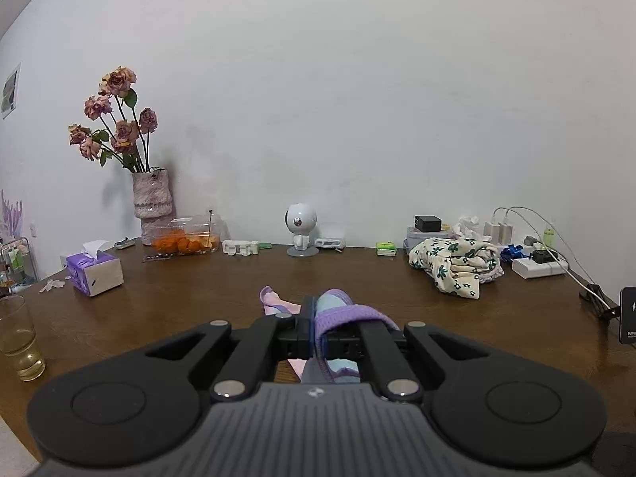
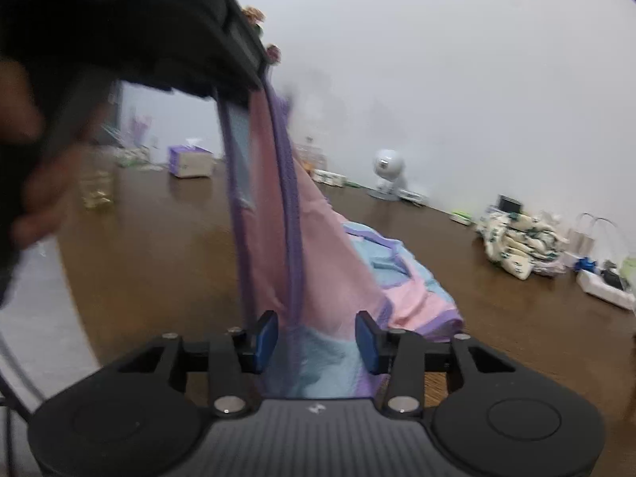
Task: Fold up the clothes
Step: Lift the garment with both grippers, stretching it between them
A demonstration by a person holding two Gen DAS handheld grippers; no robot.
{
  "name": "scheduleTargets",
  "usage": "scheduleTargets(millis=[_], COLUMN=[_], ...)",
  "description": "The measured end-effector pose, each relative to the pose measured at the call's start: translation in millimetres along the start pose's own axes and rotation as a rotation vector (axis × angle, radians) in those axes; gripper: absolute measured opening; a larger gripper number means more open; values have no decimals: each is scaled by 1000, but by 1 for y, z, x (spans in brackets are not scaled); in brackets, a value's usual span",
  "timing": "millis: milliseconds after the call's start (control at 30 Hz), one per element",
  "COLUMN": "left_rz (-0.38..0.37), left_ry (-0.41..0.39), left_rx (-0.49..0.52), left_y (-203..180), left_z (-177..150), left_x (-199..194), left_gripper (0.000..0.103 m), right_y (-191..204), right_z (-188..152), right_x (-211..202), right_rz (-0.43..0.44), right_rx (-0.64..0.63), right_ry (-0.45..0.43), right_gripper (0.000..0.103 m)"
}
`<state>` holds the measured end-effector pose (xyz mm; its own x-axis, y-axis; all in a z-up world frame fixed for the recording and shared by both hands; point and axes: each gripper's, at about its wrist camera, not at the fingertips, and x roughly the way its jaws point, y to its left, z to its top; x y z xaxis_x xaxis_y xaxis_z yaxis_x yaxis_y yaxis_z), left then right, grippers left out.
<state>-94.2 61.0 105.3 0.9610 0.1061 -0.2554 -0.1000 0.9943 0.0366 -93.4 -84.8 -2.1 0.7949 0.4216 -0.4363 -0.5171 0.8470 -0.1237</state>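
Up close, the black left gripper [image 1: 314, 328] is clenched on a soft pink, pale-blue and purple-trimmed knit garment [image 2: 278, 218], lifting it above the glossy dark-brown wooden table [image 1: 357, 278]. Nearer that table's front edge, the black right gripper [image 2: 316, 342] with blue pads [image 2: 266, 340] stands released around the cloth's hanging lower part.

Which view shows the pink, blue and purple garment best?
The right wrist view: the pastel garment hangs from the left hand-held gripper down to the table, though blurred. The left wrist view shows only a purple-trimmed bunch clamped between the fingers.
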Motion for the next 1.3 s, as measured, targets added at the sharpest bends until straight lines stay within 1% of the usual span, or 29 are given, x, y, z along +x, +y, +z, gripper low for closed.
scheduleTargets(millis=[100, 167, 233, 300, 367, 400, 467, 533, 733, 767, 800, 833, 867, 933, 1000, 1067, 1133, 1200, 1233, 1300], left_rz=[-3, -7, 11, 39, 51, 53, 41, 35, 26, 18, 9, 0, -9, -20, -18, -20, -39, -63, -78, -101], left_ry=[-4, -6, -13, -7, 22, 37, 61, 67, 72, 72, 68, 62, 55, 46, 53, 72, 92, 102, 92, 74], left_rx=[6, 12, 20, 7, -29, -43, -52, -36, -6, -5, 2, 14, 26, 60, 82, 88, 104, 123, 128, 132], left_y=[-4, -7, -8, -2, 8, 11, 11, 6, 1, 1, -2, -5, -9, -16, -20, -18, -13, -8, -4, 3], left_z=[0, 0, 0, 0, -1, -2, -7, -11, -17, -17, -17, -18, -18, -21, -26, -31, -28, -19, -8, 22], left_x=[-2, -3, -2, 1, 7, 9, 12, 11, 3, 0, -3, -6, -9, -13, -11, -5, 6, 19, 27, 49], left_gripper=[3, 3, 3, 3, 3, 3, 3, 3, 3, 3, 3, 3, 3, 3, 3, 3, 3, 3, 3, 3], right_y=[-3, -2, -2, -11, -24, -32, -43, -45, -31, -28, -27, -28, -30, -28, -28, -33, -44, -63, -73, -101], right_z=[0, -2, -5, -3, -1, 1, 4, 5, -4, -4, -4, -5, -5, -7, -9, -9, -3, 15, 28, 65], right_x=[6, 7, 8, -2, -15, -21, -28, -30, -18, -15, -14, -11, -9, -6, -4, -9, -19, -23, -23, -22], right_rz=[18, 1, -21, -97, -190, -244, -299, -334, -403, -418, -423, -413, -392, -354, -304, -264, -231, -221, -198, -95], right_rx=[46, 31, 9, 0, -2, 4, 16, -2, -118, -135, -144, -133, -116, -128, -135, -92, -25, 9, 16, 53], right_ry=[29, 39, 49, 32, 9, -9, -32, -40, -32, -33, -25, -16, -5, 18, 31, -4, -48, -35, -12, 18], right_gripper=[39, 39, 37, 36, 36, 37, 37, 37, 37, 35, 25, 17, 15, 8, 1, 1, 1, 2, 2, 2])
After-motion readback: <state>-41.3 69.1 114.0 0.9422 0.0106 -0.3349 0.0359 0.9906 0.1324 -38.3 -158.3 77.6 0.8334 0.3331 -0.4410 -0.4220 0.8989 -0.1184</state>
